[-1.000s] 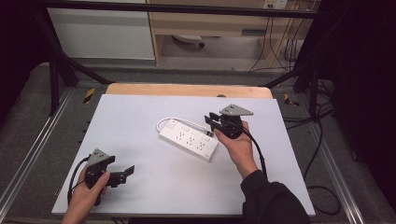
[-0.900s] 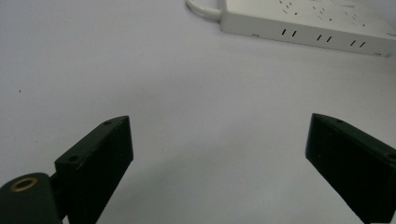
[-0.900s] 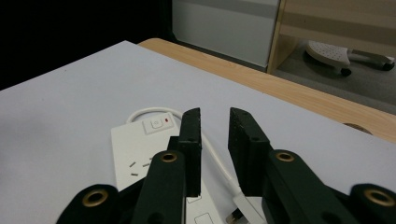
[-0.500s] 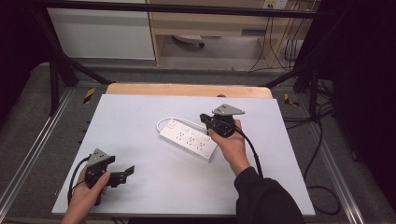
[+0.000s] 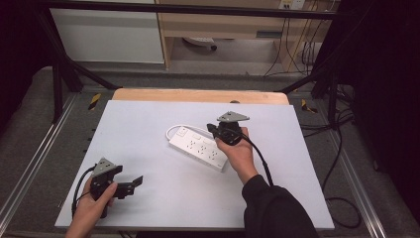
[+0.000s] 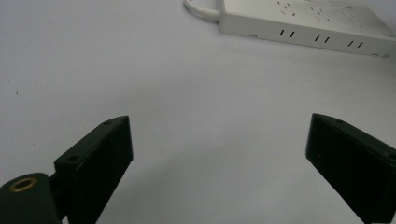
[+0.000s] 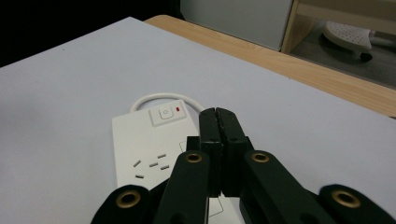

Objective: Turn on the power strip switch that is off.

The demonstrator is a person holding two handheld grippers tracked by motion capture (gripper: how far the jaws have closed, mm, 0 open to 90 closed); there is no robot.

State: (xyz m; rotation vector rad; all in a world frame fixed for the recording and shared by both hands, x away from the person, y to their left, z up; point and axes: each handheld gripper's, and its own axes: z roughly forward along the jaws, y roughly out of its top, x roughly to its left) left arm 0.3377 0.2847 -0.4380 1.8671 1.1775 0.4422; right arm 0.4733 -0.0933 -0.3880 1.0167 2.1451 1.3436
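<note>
Pressing the rocker switch looks like the step in hand: the right gripper (image 7: 215,114), its jaws clenched together with nothing between them after just closing, is poised above the white plastic power strip (image 5: 200,147) with its tips aimed toward the square switch button with a small red mark (image 7: 166,113) at the strip's cord end. That strip lies flat near the middle of the pale grey table top (image 5: 148,198), its white cord (image 5: 171,130) looping out from the switch end. Whether the closed tips already touch the strip cannot be told, since the gripper body covers the spot in the high view and the jaws block it in the right gripper view. My judgement is that the next move calls for a short push forward and down, so the tips land squarely on the button and do not slide off. Well apart from the strip, toward the person's side, the left gripper (image 5: 130,183) hovers with jaws released and wide, holding nothing. The strip's far end is cut off in the left gripper view.
</note>
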